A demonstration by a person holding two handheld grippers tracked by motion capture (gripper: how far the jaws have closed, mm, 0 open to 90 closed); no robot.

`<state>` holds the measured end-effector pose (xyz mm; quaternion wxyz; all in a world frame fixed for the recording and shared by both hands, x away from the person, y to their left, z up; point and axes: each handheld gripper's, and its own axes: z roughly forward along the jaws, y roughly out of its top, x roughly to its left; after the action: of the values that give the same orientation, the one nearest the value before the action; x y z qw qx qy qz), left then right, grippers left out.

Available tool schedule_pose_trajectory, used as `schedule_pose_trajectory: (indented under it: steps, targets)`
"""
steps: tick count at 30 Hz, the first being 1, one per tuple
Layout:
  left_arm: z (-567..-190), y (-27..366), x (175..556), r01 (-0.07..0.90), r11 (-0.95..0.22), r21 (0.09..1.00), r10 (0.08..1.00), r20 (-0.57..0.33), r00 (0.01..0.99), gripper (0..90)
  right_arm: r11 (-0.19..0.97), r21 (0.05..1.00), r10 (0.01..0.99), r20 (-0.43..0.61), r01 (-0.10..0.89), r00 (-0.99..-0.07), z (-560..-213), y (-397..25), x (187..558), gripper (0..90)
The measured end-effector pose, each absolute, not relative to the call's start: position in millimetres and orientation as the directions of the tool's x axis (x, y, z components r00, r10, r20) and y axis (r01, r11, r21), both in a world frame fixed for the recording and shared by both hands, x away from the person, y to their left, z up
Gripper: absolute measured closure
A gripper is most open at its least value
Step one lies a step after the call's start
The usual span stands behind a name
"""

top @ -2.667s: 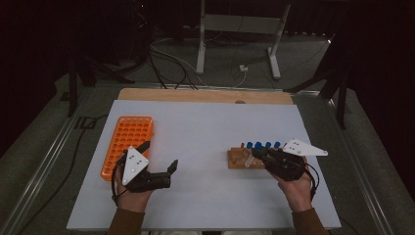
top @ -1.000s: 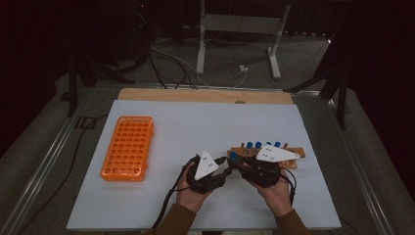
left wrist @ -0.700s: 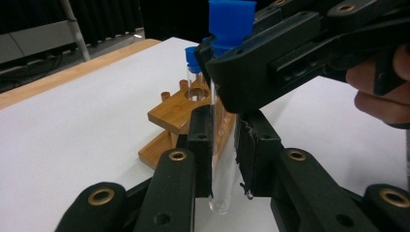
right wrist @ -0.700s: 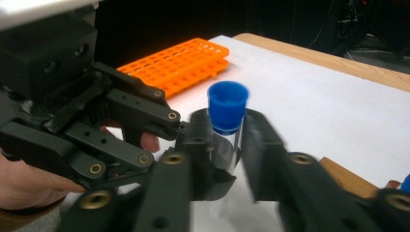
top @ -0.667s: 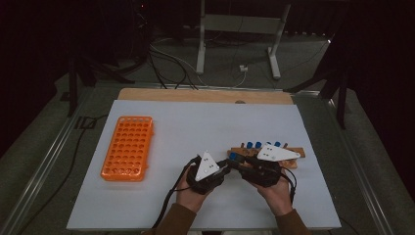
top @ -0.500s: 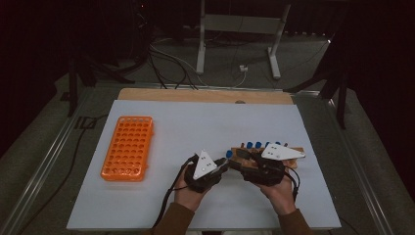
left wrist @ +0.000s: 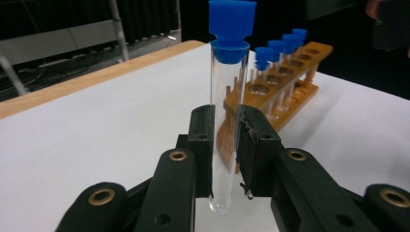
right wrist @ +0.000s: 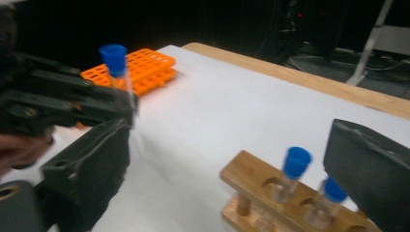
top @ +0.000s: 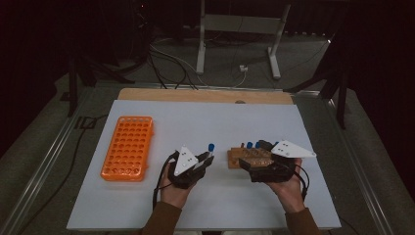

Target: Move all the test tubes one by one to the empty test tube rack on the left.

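Observation:
My left gripper (left wrist: 226,121) is shut on a clear test tube (left wrist: 227,87) with a blue cap, held upright just above the white table. From above, that left gripper (top: 204,160) is left of the wooden tube rack (top: 247,157), with the tube's cap (top: 211,147) sticking up. The wooden rack (left wrist: 290,77) holds several more blue-capped tubes. My right gripper (right wrist: 227,135) is open, its jaws standing wide on either side of the near end of the wooden rack (right wrist: 256,186). It also sees the left gripper (right wrist: 67,104) with the tube (right wrist: 116,60).
An orange tube rack (top: 128,147) with empty holes lies at the table's left, also in the right gripper view (right wrist: 140,67). A wooden strip (top: 205,95) runs along the table's far edge. Beyond it are a metal stand (top: 235,29) and floor cables.
The left gripper came from beside the orange rack to the wooden rack, shut on a tube, and has now drawn back leftward with it. The right gripper stayed at the wooden rack.

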<state>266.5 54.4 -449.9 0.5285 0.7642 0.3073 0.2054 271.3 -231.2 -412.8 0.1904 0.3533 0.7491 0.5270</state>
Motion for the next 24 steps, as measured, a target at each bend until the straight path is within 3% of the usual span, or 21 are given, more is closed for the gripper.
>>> schedule_pose_trajectory:
  steps: [9, 24]
  targets:
    - [-445.4, 86.1, 265.6, 0.264, -0.195, 0.945, 0.737, -0.037, 0.675, 78.0, 0.214, 0.925, 0.782, 0.032, 0.316, -0.623, -411.5, -244.1, 273.2, 0.0]
    - [-445.5, 137.7, 256.8, 0.268, -0.159, 0.95, 0.798, -0.036, 0.601, 77.9, 0.163, 0.931, 0.829, 0.05, 0.326, -0.557, -408.2, -272.7, 276.2, 0.0]
